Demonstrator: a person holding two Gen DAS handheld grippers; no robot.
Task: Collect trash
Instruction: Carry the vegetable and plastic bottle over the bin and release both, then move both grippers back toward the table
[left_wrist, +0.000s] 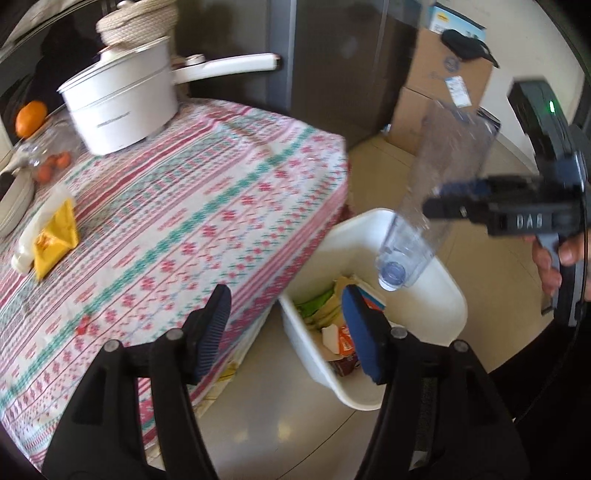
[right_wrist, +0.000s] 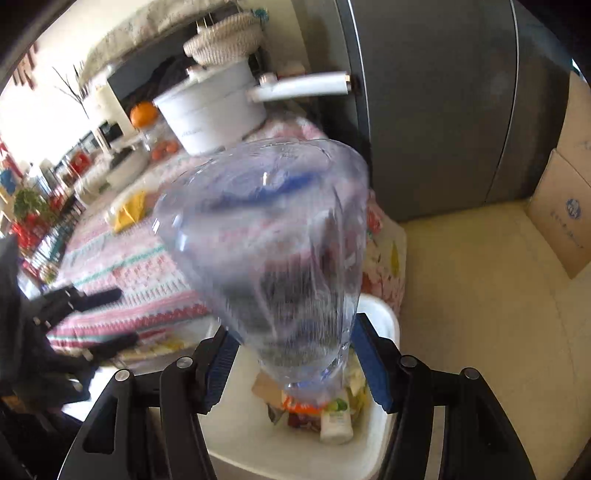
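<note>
The right hand-held gripper (right_wrist: 295, 365) clamps an empty clear plastic bottle (right_wrist: 273, 251) neck-down directly over the part-filled white bin (left_wrist: 447, 295) below it, while the left hand-held gripper (left_wrist: 288, 332), jaws apart and empty, leaves a yellow wrapper (left_wrist: 55, 236) ahead on the desk (left_wrist: 184, 206).

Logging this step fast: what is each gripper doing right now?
Left gripper: open, holding nothing.
Right gripper: closed on the clear plastic bottle, neck down over the white bin.

Bin (left_wrist: 424, 314) on floor, just beside table (left_wrist: 184, 206) edge, holding packaging scraps (left_wrist: 332, 325). Bottle (left_wrist: 424, 206) neck-down above bin. Pot (left_wrist: 122, 107) at far end of table; wrapper (left_wrist: 55, 240) at left side. Cardboard boxes (left_wrist: 443, 99) behind bin.
</note>
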